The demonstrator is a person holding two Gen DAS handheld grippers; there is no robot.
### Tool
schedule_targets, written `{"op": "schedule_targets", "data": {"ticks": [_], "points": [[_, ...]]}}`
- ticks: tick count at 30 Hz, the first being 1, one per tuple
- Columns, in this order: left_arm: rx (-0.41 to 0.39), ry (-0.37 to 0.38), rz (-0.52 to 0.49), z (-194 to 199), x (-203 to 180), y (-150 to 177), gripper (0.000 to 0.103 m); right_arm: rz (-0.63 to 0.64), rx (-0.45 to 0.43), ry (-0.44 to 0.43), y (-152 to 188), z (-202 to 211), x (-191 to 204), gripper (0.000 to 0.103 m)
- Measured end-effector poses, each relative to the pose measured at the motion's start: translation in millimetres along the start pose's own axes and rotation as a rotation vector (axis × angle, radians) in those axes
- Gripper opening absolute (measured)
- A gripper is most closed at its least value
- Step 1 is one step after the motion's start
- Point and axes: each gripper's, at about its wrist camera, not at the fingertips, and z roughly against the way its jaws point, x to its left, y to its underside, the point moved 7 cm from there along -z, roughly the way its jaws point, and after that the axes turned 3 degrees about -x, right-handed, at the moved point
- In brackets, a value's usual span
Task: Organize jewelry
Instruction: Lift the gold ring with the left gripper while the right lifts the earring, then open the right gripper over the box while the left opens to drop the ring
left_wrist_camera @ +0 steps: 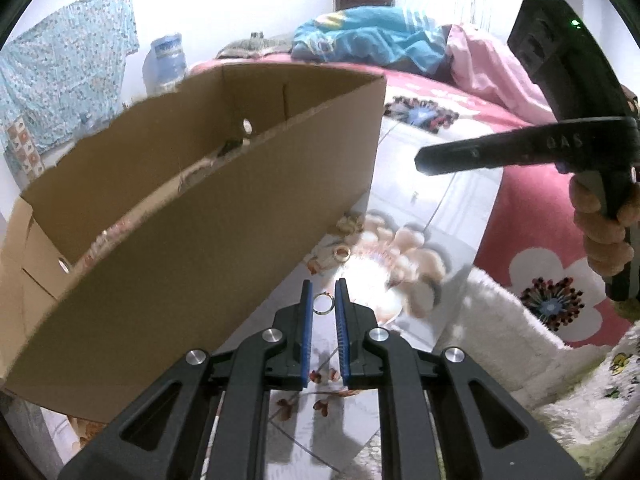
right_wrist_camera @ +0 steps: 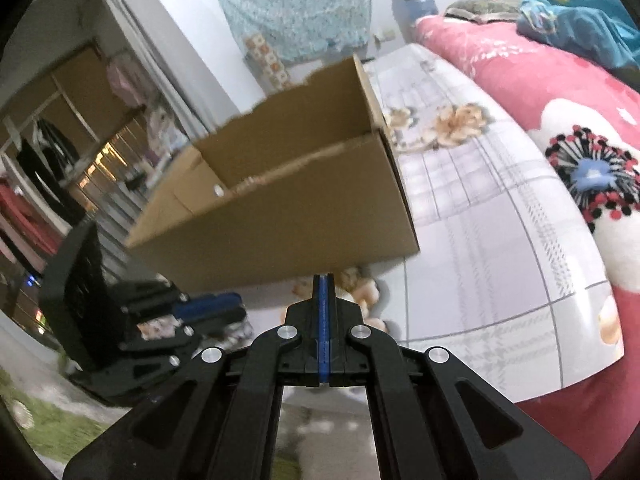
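The left gripper [left_wrist_camera: 324, 294] pinches a small silver metal ring [left_wrist_camera: 323, 304] between its blue pads, beside the open brown cardboard box [left_wrist_camera: 224, 200] on the floral bed sheet [left_wrist_camera: 440, 200]. The right gripper [right_wrist_camera: 324, 280] is clenched empty. A gold ring [left_wrist_camera: 342, 254] lies on the sheet by the box.

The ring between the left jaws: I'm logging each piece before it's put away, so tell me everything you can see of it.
The ring is a small, plain, silvery metal band, seen almost face-on, so its round opening shows. It stands on edge near the tips of the left gripper, whose jaws pinch it from both sides with their blue pads. It hangs above the flowered sheet, just right of the cardboard box. No stone or engraving can be made out.
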Motion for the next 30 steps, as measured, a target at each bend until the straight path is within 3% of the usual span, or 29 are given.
{"op": "schedule_targets", "data": {"ticks": [6, 15, 22, 30], "points": [[-0.092, 0.017, -0.009, 32.8, -0.9, -28.3, 0.010, 0.021, -0.092, -0.062, -35.7, 24.0, 15.2, 0.000], [-0.180, 0.023, 0.032, 66.6, 26.0, -71.1, 0.010, 0.104, -0.144, -0.107, -86.6, 21.9, 37.5, 0.000], [-0.108, 0.005, 0.114, 32.5, 68.8, -97.4, 0.010, 0.152, -0.072, -0.123, -120.5, -23.6, 39.8, 0.000], [0.036, 0.073, 0.260, -28.7, 98.7, -105.2, 0.011, 0.163, 0.073, -0.056, -128.5, -87.9, 16.9, 0.003]]}}
